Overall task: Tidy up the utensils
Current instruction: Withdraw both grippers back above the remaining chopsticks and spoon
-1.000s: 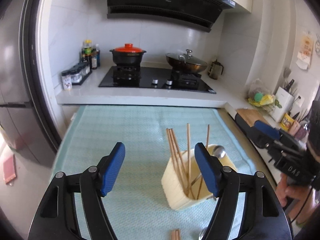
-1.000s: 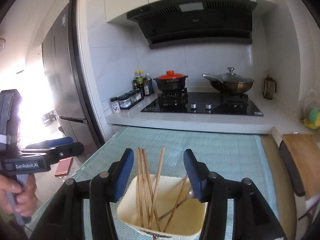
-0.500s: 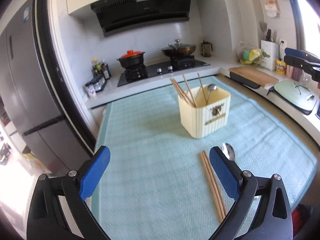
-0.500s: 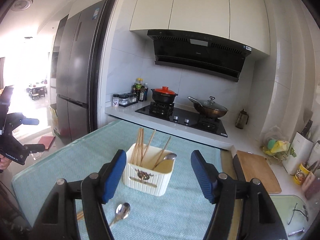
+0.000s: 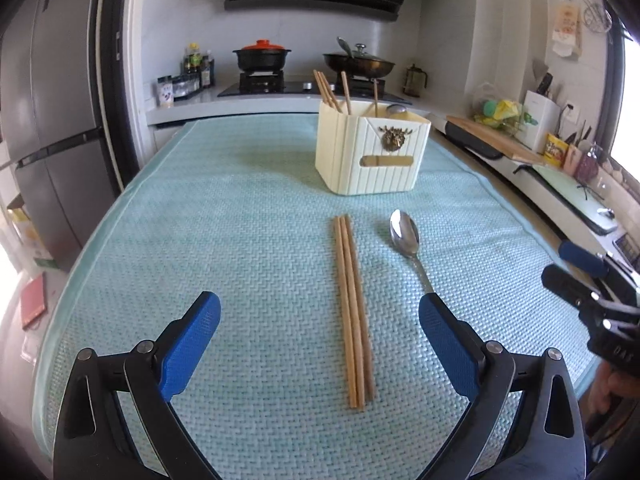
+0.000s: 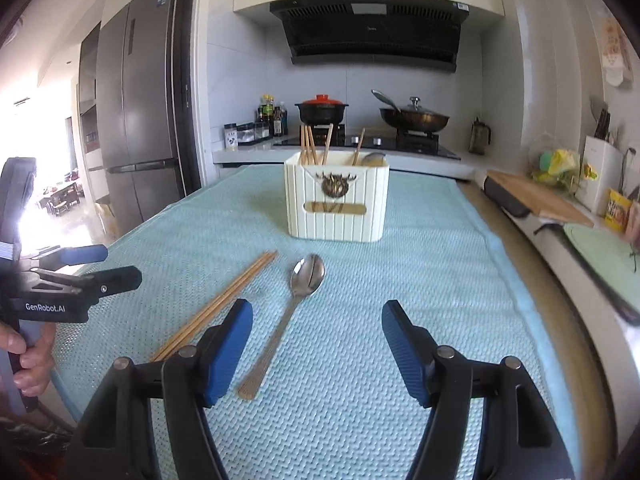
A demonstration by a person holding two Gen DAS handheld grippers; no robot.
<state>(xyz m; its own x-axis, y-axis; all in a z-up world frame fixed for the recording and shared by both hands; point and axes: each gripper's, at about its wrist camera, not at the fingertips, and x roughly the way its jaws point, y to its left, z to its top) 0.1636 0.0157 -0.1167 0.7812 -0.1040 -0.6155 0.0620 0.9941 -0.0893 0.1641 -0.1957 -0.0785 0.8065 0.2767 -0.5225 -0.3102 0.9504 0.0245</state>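
Observation:
A cream ribbed utensil holder (image 5: 372,156) (image 6: 337,204) stands on the teal mat, with several wooden chopsticks (image 5: 329,90) (image 6: 310,146) and a spoon bowl sticking out of it. In front of it lie a pair of wooden chopsticks (image 5: 352,308) (image 6: 224,300) and, to their right, a metal spoon (image 5: 406,238) (image 6: 298,292). My left gripper (image 5: 319,316) hangs open over the near end of the chopsticks, nothing between its pads. My right gripper (image 6: 317,320) is open above the spoon's handle and touches nothing.
The teal mat (image 5: 224,240) (image 6: 420,280) covers the table. Behind it runs a counter with a stove, a red-lidded pot (image 5: 262,56) and a wok (image 6: 414,118). A fridge (image 6: 136,120) stands at left; a cutting board (image 6: 536,198) lies at right.
Both grippers have drawn back from right over the holder to the near end of the mat and sunk lower. Both stand wider open. The loose chopsticks and spoon have come into view.

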